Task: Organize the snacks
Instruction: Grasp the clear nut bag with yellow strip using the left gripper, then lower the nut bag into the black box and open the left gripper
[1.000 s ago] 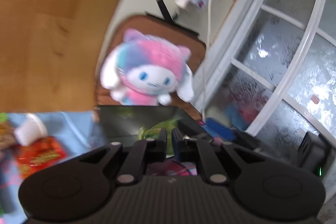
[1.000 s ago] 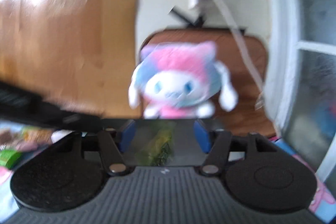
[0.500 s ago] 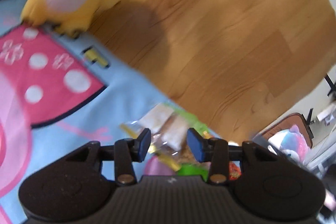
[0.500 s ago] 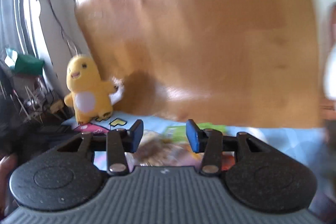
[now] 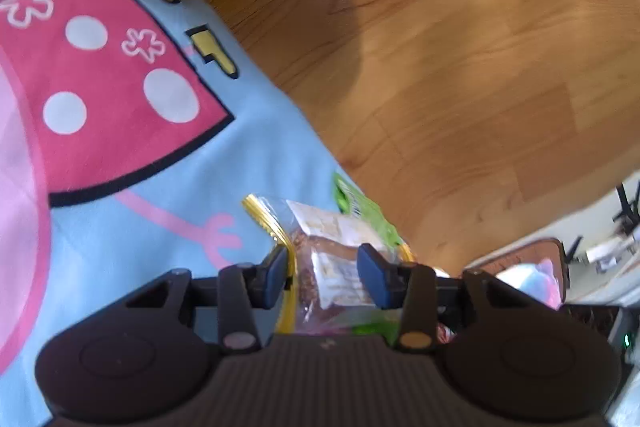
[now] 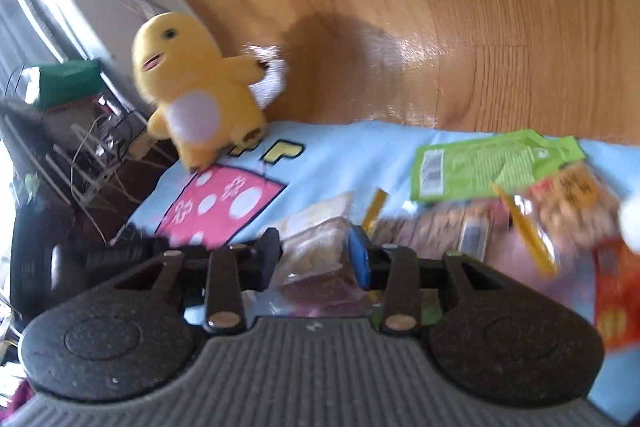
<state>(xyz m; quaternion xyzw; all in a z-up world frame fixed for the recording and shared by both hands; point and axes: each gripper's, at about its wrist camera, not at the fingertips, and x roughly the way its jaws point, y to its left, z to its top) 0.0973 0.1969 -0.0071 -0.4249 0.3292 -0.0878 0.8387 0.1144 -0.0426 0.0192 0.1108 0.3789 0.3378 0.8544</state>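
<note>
"Where were the claws, then?"

"Both low over the blue mat (image 5: 160, 235), pointing down and forward into the snack heap. The left gripper (image 5: 324, 279) stood part open, its jaws having just been opening. A clear packet (image 5: 332, 267) with a gold edge lay between the pads. I saw no pad pressing on it, so I'd call it straddled, not held."

"And the other?"

"The right gripper (image 6: 314, 257) had just been closing, with a biscuit packet (image 6: 316, 247) between its fingers. The pads looked hard up against the wrapper on both sides, but that view was smeared, and I couldn't tell whether it truly had a grip. Nor could I say whether it was the same packet the left one straddled."

"Which way did the packet lie?"

"Its long axis ran away from the claw, more or less along the fingers, so the jaws spanned its narrow width. To my mind that suited a straight squeeze, no turn of the wrist. Neither hand looked nearer; each already had a packet in its mouth."

"And beyond?"

"A green packet (image 6: 480, 167) just behind, near the mat's edge where it met the wooden floor (image 5: 440, 47). An orange packet (image 6: 568, 195) and a red packet (image 6: 616, 291) lay off to the right. A yellow plush (image 6: 196, 91) sat on the mat's far corner."
</note>
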